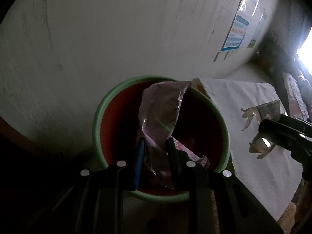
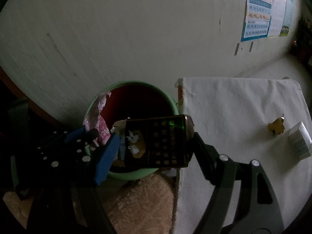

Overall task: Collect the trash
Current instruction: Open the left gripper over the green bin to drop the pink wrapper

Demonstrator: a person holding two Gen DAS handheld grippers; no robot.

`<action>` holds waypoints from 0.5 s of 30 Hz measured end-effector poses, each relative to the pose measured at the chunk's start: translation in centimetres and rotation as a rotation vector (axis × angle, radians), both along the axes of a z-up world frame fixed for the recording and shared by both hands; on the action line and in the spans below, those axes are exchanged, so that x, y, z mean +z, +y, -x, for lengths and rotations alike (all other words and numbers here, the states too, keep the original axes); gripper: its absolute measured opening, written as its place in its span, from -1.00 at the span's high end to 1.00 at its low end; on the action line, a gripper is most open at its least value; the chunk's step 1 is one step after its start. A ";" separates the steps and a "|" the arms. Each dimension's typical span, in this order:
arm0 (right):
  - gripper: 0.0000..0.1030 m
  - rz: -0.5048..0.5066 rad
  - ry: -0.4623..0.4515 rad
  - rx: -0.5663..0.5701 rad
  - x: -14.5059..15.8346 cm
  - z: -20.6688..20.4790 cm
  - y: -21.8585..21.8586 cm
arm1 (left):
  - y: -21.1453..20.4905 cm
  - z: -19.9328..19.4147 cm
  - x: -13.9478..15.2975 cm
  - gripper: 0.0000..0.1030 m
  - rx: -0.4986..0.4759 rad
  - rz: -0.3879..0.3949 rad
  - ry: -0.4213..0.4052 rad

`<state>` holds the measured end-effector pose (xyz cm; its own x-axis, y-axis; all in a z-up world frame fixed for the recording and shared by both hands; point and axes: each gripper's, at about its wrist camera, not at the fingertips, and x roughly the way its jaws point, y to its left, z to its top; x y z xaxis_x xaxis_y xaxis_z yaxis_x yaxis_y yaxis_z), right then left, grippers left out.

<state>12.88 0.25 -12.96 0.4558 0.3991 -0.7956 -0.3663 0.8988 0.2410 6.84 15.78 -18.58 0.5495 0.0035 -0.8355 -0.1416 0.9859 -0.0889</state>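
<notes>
The left gripper (image 1: pixel 155 154) pinches a pink wrapper (image 1: pixel 161 113) mid-frame above the bin (image 1: pixel 97 117); the right gripper (image 2: pixel 154 142) squeezes a dark box (image 2: pixel 156 140). Let go only right over the hole.

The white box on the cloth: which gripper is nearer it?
Right. The right gripper, holding a dark pack, is beside the cloth where the white box lies; the left gripper is farther off, over the bin.

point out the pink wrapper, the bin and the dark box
pink wrapper (image 1: pixel 159 113): left wrist view, on its crinkled upper body
bin (image 2: pixel 171 99): right wrist view, on its green rim
dark box (image 2: pixel 156 140): right wrist view, on its printed face
</notes>
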 end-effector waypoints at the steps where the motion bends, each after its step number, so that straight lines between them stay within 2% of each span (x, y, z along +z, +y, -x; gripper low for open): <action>1: -0.43 -0.002 0.006 -0.002 -0.2 -0.1 -0.1 | 0.0 -0.2 -0.1 0.54 0.000 0.001 0.004; 3: -0.43 -0.007 0.017 -0.004 -0.5 -0.3 0.0 | 0.1 -0.3 -0.3 0.45 0.004 0.003 0.009; 4: -0.43 -0.010 0.021 -0.006 -0.6 -0.5 0.0 | -0.1 -0.8 -0.3 0.27 0.007 0.003 0.009; 6: -0.43 -0.019 0.027 -0.006 -0.8 -1.0 0.2 | 0.0 -0.9 -0.2 0.09 0.013 0.006 0.003; 9: -0.43 -0.025 0.032 -0.001 -1.1 -1.5 0.8 | 0.1 -0.9 -0.1 -0.06 0.022 0.001 0.000; 15: -0.43 -0.019 0.036 0.015 -1.6 -2.0 1.8 | 0.6 -0.5 0.8 -0.13 0.055 -0.005 -0.034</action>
<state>14.92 2.07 -14.54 0.4206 0.4212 -0.8035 -0.3708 0.8881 0.2715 7.38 16.40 -17.81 0.5767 0.0386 -0.8161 -0.1920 0.9773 -0.0895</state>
